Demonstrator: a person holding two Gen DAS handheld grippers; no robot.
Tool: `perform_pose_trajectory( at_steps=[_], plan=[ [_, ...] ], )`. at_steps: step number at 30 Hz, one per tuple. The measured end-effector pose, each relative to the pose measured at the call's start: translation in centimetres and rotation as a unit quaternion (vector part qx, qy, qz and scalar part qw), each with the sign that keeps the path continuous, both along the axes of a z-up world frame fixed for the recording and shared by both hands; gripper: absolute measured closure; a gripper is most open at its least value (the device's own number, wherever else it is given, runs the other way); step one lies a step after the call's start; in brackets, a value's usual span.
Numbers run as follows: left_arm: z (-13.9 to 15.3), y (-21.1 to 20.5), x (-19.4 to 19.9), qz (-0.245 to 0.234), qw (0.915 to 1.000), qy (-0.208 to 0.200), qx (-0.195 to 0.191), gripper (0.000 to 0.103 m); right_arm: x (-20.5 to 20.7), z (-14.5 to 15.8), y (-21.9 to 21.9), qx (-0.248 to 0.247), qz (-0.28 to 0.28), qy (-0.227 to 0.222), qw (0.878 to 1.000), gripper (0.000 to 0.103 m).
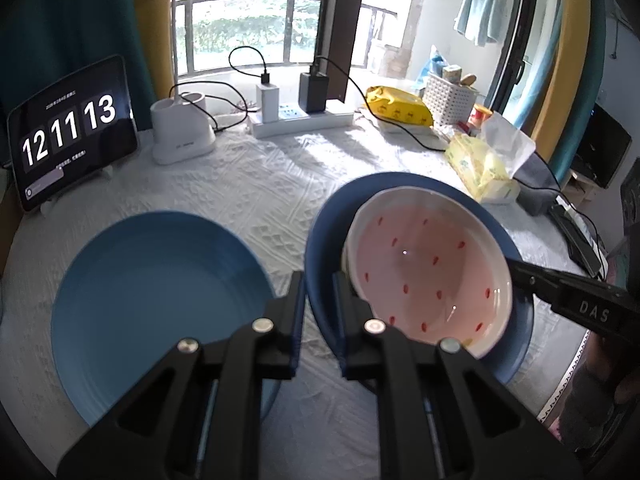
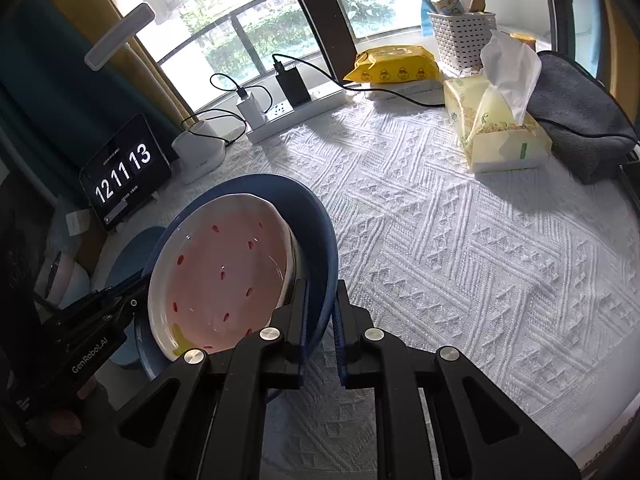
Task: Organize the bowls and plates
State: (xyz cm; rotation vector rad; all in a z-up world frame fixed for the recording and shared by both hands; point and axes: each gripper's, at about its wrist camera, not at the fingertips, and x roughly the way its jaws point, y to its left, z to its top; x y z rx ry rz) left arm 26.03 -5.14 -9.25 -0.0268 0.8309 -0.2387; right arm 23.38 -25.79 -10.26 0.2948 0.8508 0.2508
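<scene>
A dark blue plate point(image 1: 400, 184) carries a white-rimmed pink bowl with red seed marks point(image 1: 428, 276) and is held tilted above the table. My left gripper point(image 1: 318, 280) is shut on the plate's left rim. My right gripper point(image 2: 320, 292) is shut on its opposite rim point(image 2: 320, 216), and its black body point(image 1: 576, 300) shows at the right in the left wrist view. The bowl point(image 2: 224, 272) also shows in the right wrist view. A lighter blue plate point(image 1: 156, 300) lies flat on the white cloth to the left, and shows behind the left gripper point(image 2: 128, 248).
A tablet clock point(image 1: 68, 132) stands at the back left, with a white holder point(image 1: 180, 132) and a power strip with chargers point(image 1: 296, 116) by the window. A tissue pack point(image 2: 500, 136), a yellow wipes pack point(image 2: 396, 64), a white basket point(image 2: 460, 36) and a grey pouch point(image 2: 576, 112) sit at the right.
</scene>
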Motion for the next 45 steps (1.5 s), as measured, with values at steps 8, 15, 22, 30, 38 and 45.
perform_pose_trajectory(
  at_steps=[8,15,22,30,38,45],
  plan=[
    [0.2,-0.2,-0.2,0.003,1.0,-0.005,0.007,0.091,-0.1,0.2,0.1,-0.007,0.0,-0.001,1.0,0.089],
    [0.6,-0.5,-0.6,-0.007,0.9999,-0.009,0.002,0.091,-0.2,0.9,-0.3,-0.011,-0.007,-0.005,1.0,0.089],
    [1.2,-0.6,-0.7,-0.014,0.9998,-0.016,-0.003,0.091,-0.5,1.8,-0.6,-0.019,-0.013,-0.014,1.0,0.089],
    [2.2,-0.6,-1.1,-0.016,0.9995,-0.028,-0.007,0.091,-0.9,2.9,-0.8,-0.024,-0.013,-0.025,0.999,0.089],
    [3.4,-0.2,-1.4,-0.015,0.9989,-0.041,-0.014,0.091,-1.2,4.6,-0.6,-0.028,-0.013,-0.044,0.999,0.089],
    [4.2,0.8,-1.7,-0.006,0.9985,-0.052,-0.019,0.091,-1.4,5.7,0.4,-0.032,-0.007,-0.055,0.998,0.089]
  ],
)
